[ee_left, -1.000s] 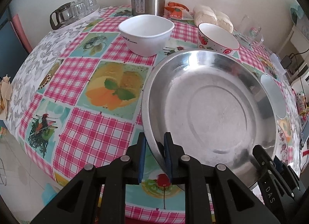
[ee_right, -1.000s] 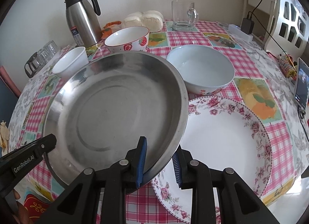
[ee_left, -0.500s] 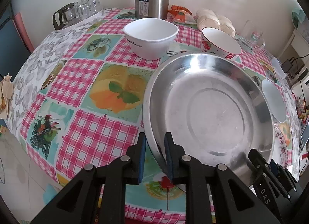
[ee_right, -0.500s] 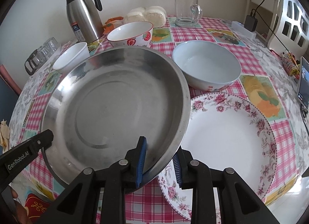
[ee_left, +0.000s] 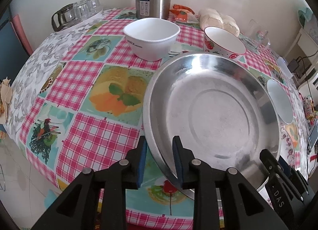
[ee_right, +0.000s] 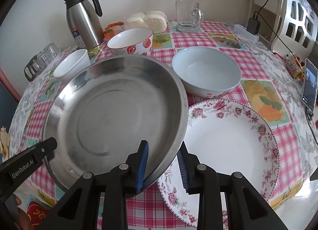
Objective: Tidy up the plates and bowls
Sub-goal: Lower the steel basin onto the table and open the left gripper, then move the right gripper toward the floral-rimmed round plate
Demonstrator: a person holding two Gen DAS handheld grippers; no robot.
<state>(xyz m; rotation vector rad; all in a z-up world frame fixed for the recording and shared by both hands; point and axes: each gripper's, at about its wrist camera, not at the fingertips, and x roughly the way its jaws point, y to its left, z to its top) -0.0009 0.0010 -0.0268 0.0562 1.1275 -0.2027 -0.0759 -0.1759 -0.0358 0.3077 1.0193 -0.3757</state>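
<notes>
Left claw (ee_left: 159,158) has widened around the steel pan's (ee_left: 214,110) rim.

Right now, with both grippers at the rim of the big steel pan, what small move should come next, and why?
Probably draw both grippers back. The left gripper and right gripper are opening, their pads seemingly off the round stainless steel pan, whose rim is between each pair. It overlaps the floral-rimmed white plate.

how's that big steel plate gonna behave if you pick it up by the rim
The steel plate looks thin and rigid, so probably light and unbending. Its polished, sloping rim seems slippery against pads. It overlaps the floral plate, so it may rock or scrape when shifted.
</notes>
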